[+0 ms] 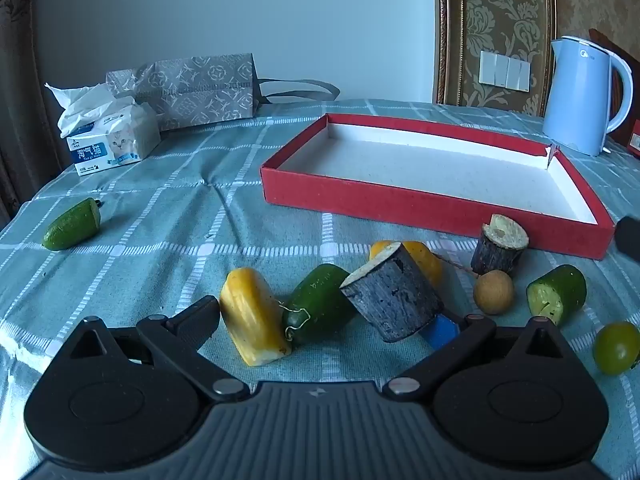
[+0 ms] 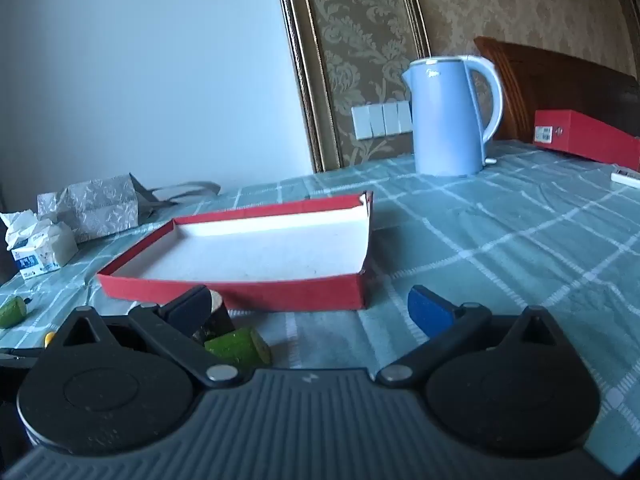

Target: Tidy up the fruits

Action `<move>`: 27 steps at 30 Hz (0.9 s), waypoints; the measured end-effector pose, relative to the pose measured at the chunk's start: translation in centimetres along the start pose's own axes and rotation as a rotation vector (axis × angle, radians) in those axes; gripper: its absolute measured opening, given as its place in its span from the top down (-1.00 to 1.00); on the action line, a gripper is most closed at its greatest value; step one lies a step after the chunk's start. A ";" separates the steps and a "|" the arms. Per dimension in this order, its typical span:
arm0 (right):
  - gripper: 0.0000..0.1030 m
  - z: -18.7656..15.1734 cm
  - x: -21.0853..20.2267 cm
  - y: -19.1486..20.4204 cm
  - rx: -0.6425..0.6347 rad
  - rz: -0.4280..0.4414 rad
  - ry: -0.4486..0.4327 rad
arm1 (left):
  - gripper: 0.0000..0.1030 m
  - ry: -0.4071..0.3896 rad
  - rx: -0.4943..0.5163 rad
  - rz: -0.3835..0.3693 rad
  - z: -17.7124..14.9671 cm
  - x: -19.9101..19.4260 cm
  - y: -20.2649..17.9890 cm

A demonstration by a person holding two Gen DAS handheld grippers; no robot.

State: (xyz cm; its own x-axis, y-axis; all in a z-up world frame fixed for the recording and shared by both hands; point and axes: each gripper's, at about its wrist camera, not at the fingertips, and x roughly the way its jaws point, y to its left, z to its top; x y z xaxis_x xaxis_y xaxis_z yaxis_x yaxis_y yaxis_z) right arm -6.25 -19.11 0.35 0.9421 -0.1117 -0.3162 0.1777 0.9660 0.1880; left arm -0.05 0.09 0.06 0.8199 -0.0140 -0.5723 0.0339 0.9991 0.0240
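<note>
Left gripper (image 1: 320, 320) jaws spread wide, crowded: yellow piece (image 1: 254, 316), green piece (image 1: 320, 306) and dark log (image 1: 394, 298) sit between them. 12 o'clock: red tray (image 1: 400, 204) wall blocks. 10 o'clock: bare cloth up to lone green piece (image 1: 72, 224). Right gripper (image 2: 316, 308): cloth lane at 1 o'clock, kettle (image 2: 452, 116) beyond.

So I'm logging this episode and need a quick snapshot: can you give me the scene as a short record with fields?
surface: table with teal checked tablecloth
container: red tray, white inside, nothing in it
fruit pieces: all on the cloth in front of the tray, none inside
isolated piece: green piece far left
left gripper: open, around yellow piece, green piece and dark log piece
right gripper: open, holding nothing, near the tray's front wall
background: blue kettle, tissue pack, grey paper bag
</note>
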 end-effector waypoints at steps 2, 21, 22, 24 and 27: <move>-1.00 -0.1 -0.2 -0.2 0.006 -0.013 -0.037 | -1.00 -0.001 0.016 0.012 0.0 0.0 -0.1; -1.00 -0.3 -3.4 1.7 -0.101 -0.052 -0.216 | -1.00 0.010 0.019 0.012 0.0 0.0 -0.1; -1.00 -0.3 -3.6 2.0 -0.102 -0.058 -0.236 | -1.00 0.010 0.019 0.012 0.0 0.0 -0.1; -1.00 -0.3 -3.6 2.9 -0.125 -0.071 -0.276 | -1.00 0.010 0.019 0.012 0.0 0.0 -0.1; -1.00 0.2 -2.5 4.5 -0.212 -0.147 -0.336 | -1.00 0.011 0.019 0.013 0.0 0.0 -0.1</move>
State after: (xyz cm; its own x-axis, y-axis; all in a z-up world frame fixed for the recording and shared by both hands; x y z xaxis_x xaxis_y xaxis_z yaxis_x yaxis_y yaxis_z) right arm -7.74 -14.49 2.20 0.9577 -0.2878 0.0015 0.2875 0.9568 -0.0433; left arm -0.08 0.04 0.07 0.8142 -0.0009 -0.5806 0.0342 0.9983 0.0466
